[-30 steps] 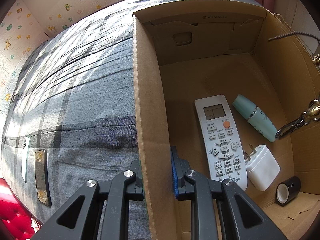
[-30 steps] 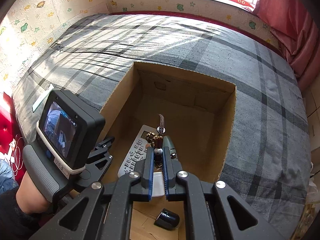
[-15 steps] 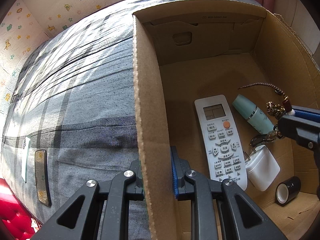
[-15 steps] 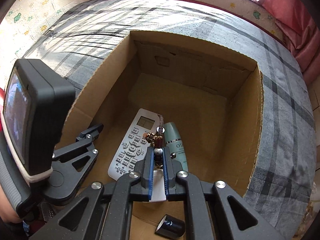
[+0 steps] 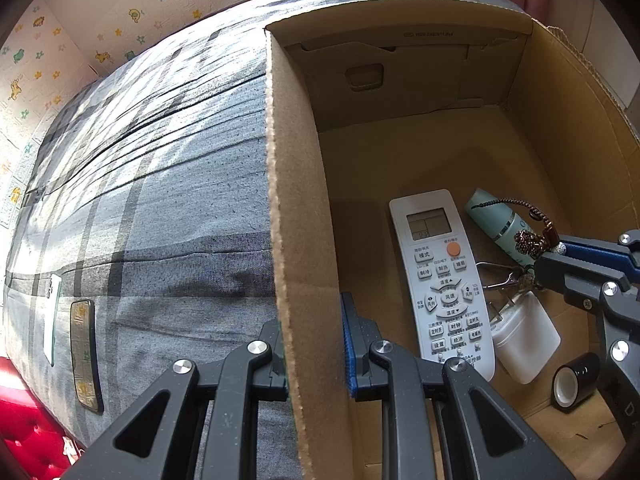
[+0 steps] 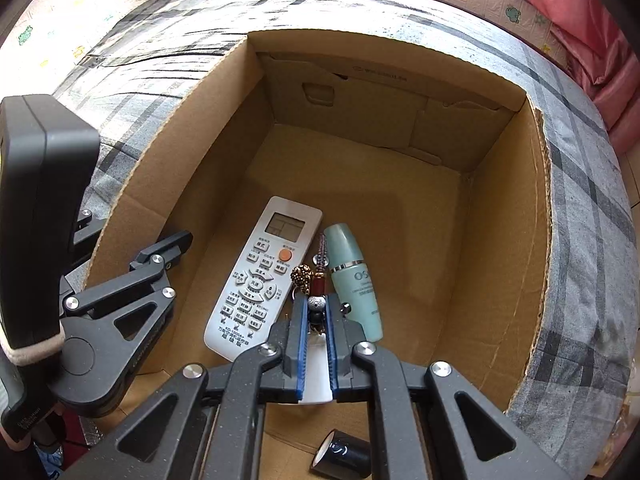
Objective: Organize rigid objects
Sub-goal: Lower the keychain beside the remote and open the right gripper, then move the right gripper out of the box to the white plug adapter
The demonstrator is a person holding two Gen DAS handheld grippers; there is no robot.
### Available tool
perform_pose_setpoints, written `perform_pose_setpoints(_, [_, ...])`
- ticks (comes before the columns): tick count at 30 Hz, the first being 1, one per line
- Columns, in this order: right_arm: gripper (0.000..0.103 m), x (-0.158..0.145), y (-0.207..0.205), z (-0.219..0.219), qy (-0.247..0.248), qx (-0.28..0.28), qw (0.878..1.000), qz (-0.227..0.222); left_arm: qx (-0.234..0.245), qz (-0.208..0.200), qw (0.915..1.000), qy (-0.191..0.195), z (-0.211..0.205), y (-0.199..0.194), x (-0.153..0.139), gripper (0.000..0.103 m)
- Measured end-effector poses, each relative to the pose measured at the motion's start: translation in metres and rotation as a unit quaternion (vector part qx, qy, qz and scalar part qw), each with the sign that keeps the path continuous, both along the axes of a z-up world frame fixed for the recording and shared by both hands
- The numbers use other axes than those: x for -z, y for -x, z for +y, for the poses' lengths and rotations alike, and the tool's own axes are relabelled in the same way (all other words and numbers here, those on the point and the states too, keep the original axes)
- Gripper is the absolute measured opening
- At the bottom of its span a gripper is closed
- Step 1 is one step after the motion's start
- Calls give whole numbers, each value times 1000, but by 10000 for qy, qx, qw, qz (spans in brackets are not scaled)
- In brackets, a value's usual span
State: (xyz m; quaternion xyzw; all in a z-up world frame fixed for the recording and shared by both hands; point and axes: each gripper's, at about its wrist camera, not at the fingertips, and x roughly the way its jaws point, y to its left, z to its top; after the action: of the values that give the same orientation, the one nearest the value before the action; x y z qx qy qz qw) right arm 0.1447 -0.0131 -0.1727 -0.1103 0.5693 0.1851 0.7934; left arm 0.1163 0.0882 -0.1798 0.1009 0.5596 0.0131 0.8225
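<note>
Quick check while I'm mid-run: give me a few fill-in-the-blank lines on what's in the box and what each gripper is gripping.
1. The left gripper is clamped on the cardboard box's ____.
2. The right gripper holds a beaded ____ above the box floor.
3. The white remote lies between the box's left wall and the ____ bottle.
4. The remote's round button is ____.

Missing words: wall; keychain; green; orange

The right gripper, clamped on a beaded keychain, now sits deep inside the cardboard box, low over the white charger. The keychain's cord drapes across the teal bottle, beside the remote control
</note>
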Motion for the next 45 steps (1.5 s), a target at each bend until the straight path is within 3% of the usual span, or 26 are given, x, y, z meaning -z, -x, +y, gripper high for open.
perform_pose_setpoints(10, [9,-4,1,0,-100,4,9999,-10,0,7,10000,18,0,1,0,21])
perform_pose_setpoints(16, [38,-16,4,-2,-149,12,9997,-168,-1,3,10000,7,1,1,-1,21])
perform_pose_setpoints(23, [40,-27,7,-6,-235,80,9994,-236,2,4,10000,7,1,1,-1,21])
perform_pose_setpoints(26, [46,-35,10,-10,-280,90,9991,-301,-9,-6,10000,19,2,1,-1,21])
perform_pose_setpoints(29, [56,-45,14,-15,-373,119,9985,-374,-3,-10,10000,-13,1,2,-1,21])
perform_pose_setpoints(36, [93,-75,25,-35,-542,248,9953,-761,-4,-26,10000,-58,-2,3,-2,21])
perform_pose_setpoints(45, [102,-94,32,-72,-539,540,9922,-986,-8,-26,10000,-61,-4,4,-4,21])
